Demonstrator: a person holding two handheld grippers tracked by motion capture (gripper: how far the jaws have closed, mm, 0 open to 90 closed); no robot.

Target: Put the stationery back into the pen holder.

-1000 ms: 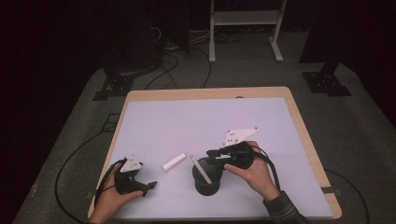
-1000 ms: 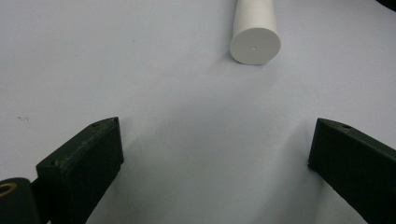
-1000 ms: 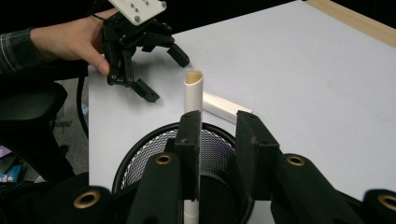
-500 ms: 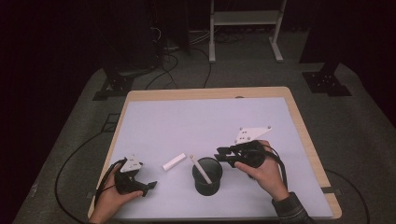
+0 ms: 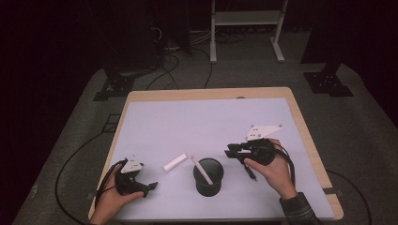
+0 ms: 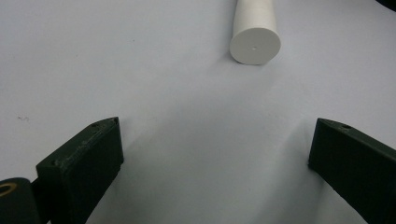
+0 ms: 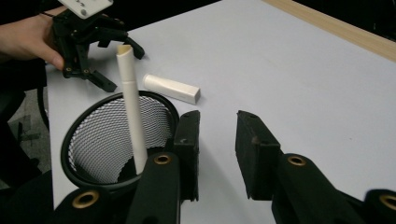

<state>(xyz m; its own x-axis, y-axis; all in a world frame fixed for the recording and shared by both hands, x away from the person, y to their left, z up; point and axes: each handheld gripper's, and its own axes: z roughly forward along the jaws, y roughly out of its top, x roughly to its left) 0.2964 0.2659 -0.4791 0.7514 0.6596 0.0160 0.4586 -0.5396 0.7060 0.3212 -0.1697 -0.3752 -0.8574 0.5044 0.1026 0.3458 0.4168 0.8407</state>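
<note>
White plastic tube (image 5: 174, 162) lies flat at ten o'clock of our mesh cup (image 5: 208, 176); looks light, stiff, slick, so we'd pinch mid-barrel. Left gripper (image 5: 149, 187) jaws wide apart, right gripper (image 5: 230, 152) narrowly parted, both empty.

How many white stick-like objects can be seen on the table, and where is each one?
2. One white stick stands tilted inside the black mesh cup. The other white stick lies flat on the table, left of the cup. None seems hidden.
</note>
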